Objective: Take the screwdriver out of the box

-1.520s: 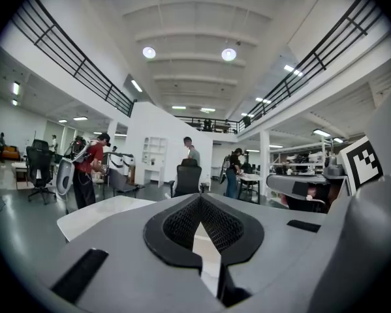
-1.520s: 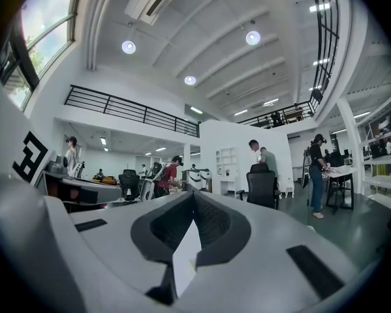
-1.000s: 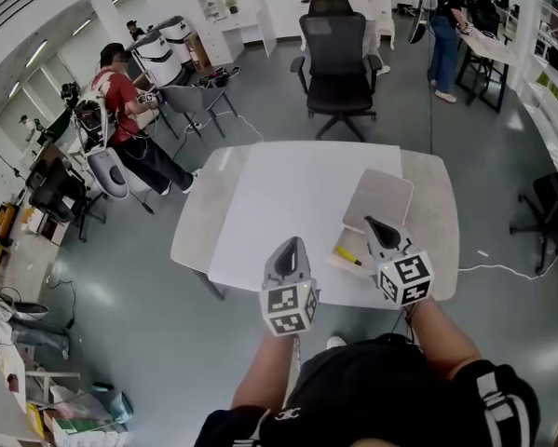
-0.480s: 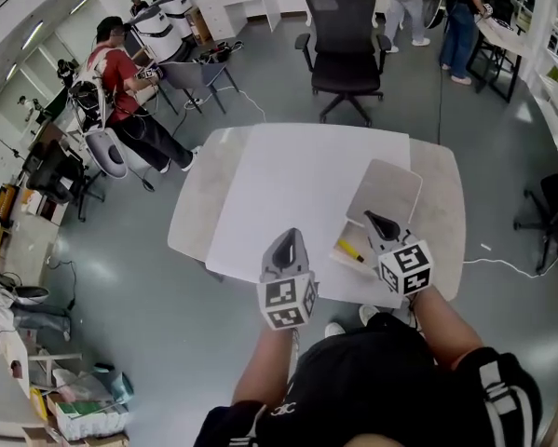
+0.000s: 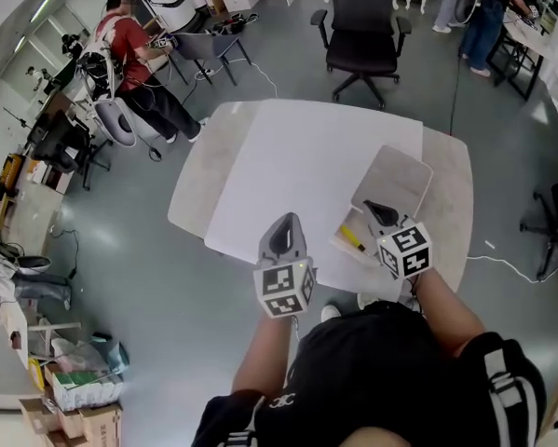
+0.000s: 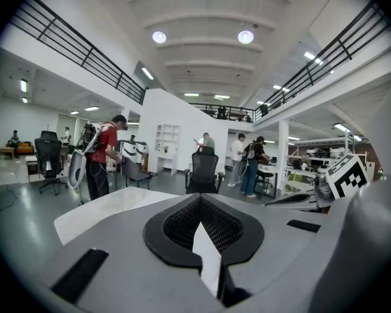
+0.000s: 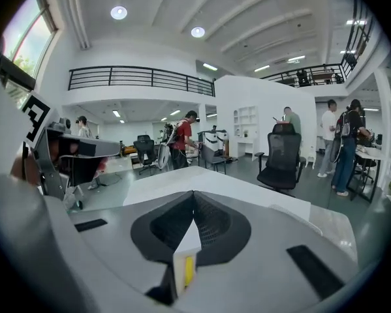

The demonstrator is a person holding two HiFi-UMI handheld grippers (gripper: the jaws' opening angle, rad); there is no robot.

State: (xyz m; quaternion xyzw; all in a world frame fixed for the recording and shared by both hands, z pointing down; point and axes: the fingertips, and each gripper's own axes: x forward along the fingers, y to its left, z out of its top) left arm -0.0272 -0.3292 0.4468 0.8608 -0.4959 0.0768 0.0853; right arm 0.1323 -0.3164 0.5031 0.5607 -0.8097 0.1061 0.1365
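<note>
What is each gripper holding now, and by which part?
Nothing: left gripper and right gripper are shut and empty; the screwdriver lies in the box.

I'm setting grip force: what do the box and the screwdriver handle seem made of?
Box: matte pale beige with thin flat panels, standing open, so probably cardboard or thin wood.
Screwdriver handle: bright uniform yellow, likely plastic; it is too small to judge the finish.

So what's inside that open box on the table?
A yellow screwdriver lies in the box. The right gripper covers part of it, so anything else inside is hidden.
</note>
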